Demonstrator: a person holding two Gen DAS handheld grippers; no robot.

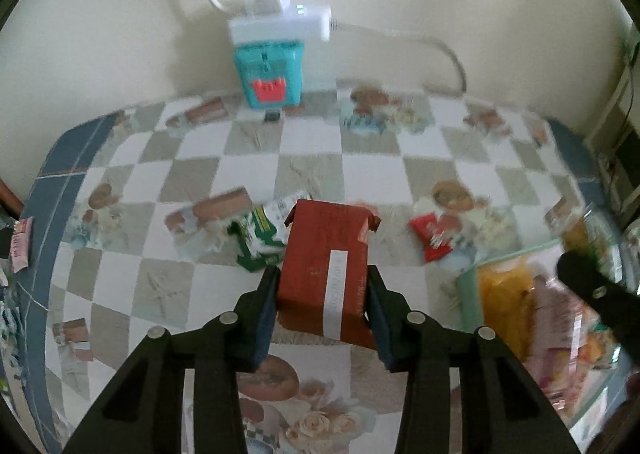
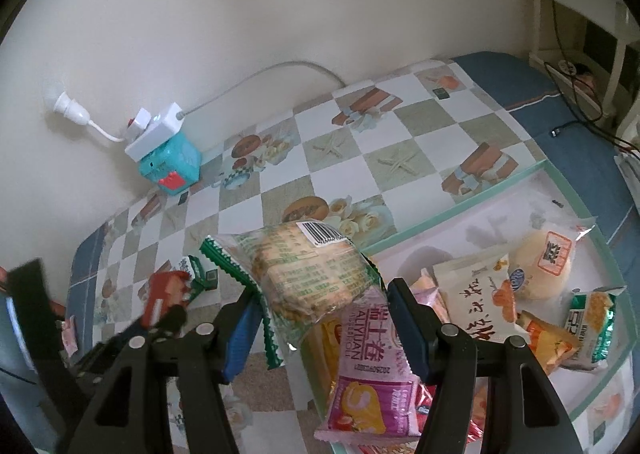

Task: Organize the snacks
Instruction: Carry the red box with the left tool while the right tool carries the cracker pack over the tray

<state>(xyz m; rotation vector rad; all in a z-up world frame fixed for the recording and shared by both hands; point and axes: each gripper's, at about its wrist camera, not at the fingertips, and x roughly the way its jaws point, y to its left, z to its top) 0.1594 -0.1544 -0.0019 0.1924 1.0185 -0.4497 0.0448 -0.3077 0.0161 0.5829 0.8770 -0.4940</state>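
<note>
My left gripper (image 1: 323, 274) is shut on a red-brown snack packet (image 1: 324, 250) with a white label strip, lifted above the checked tablecloth. Behind it on the cloth lie a green-and-white packet (image 1: 258, 238) and a small red packet (image 1: 434, 238). In the right wrist view my right gripper (image 2: 320, 290) is shut on a clear, green-edged packet (image 2: 308, 274) with a round biscuit inside, held over the near corner of the pale green-rimmed tray (image 2: 460, 206). Several snacks lie in that tray, a pink packet (image 2: 372, 366) nearest. The left gripper's red packet (image 2: 160, 298) shows at the left.
A teal box (image 1: 270, 70) with a white power strip and cable on top stands against the back wall. The tray rim (image 1: 468, 274) lies to the right of my left gripper. Black cables (image 2: 576, 110) trail over the blue table edge at the far right.
</note>
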